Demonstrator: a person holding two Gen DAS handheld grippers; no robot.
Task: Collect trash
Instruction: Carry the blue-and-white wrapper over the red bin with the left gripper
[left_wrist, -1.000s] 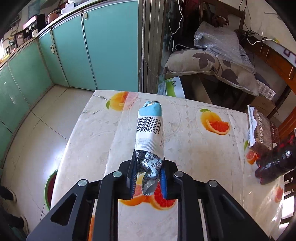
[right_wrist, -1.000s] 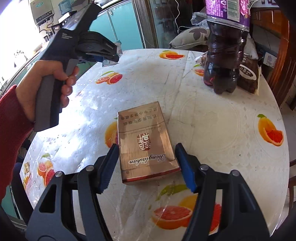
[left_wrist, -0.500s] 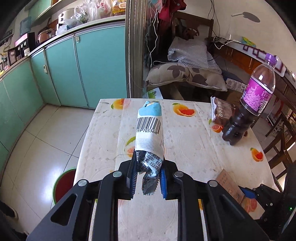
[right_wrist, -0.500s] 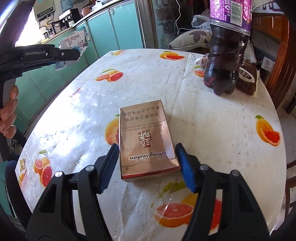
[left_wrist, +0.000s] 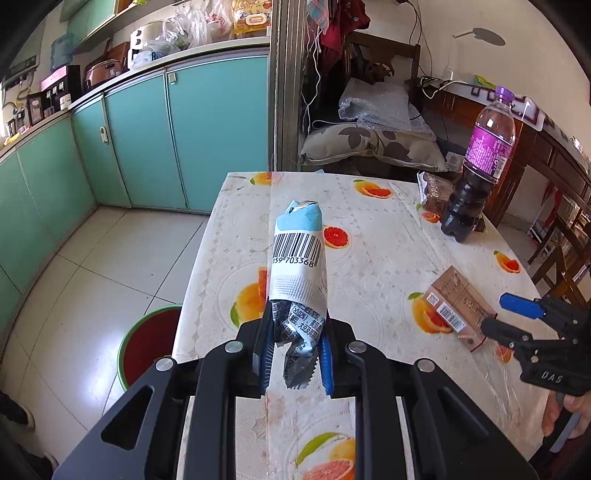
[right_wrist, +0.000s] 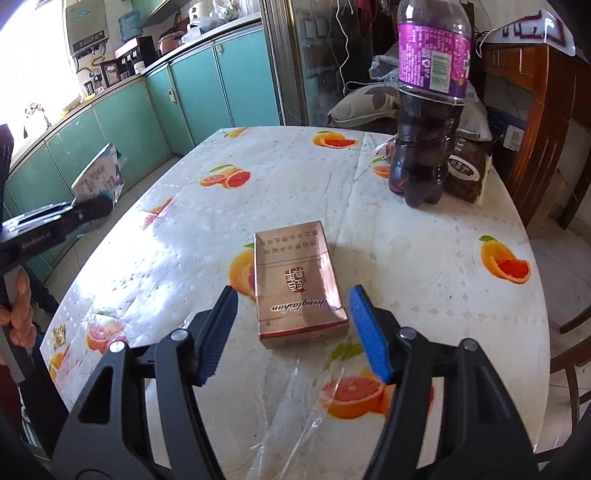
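- My left gripper (left_wrist: 295, 354) is clamped tight on a crumpled wrapper (left_wrist: 299, 273), blue and white with a barcode, which sticks out ahead of the jaws, lifted clear of the counter (left_wrist: 373, 236).
- My right gripper (right_wrist: 295, 332) stands about half wide, one finger on each side of the cigarette pack (right_wrist: 295, 284) and neither pad touching it; the pack lies flat on the counter, not yet picked up.
- So I judge one piece of trash is in hand and none binned yet: the wrapper has to go into the red bin (left_wrist: 147, 347) on the floor just off the counter's near left edge, and the pack is next.
- Farther off, at the far right of the counter, stand a dark drink bottle (left_wrist: 476, 177) and a brown snack bag (left_wrist: 432, 188) beside it; whether those count as trash I cannot tell.
- Both grippers tilt downward; the left is held out over the counter's near left part, close to the bin.
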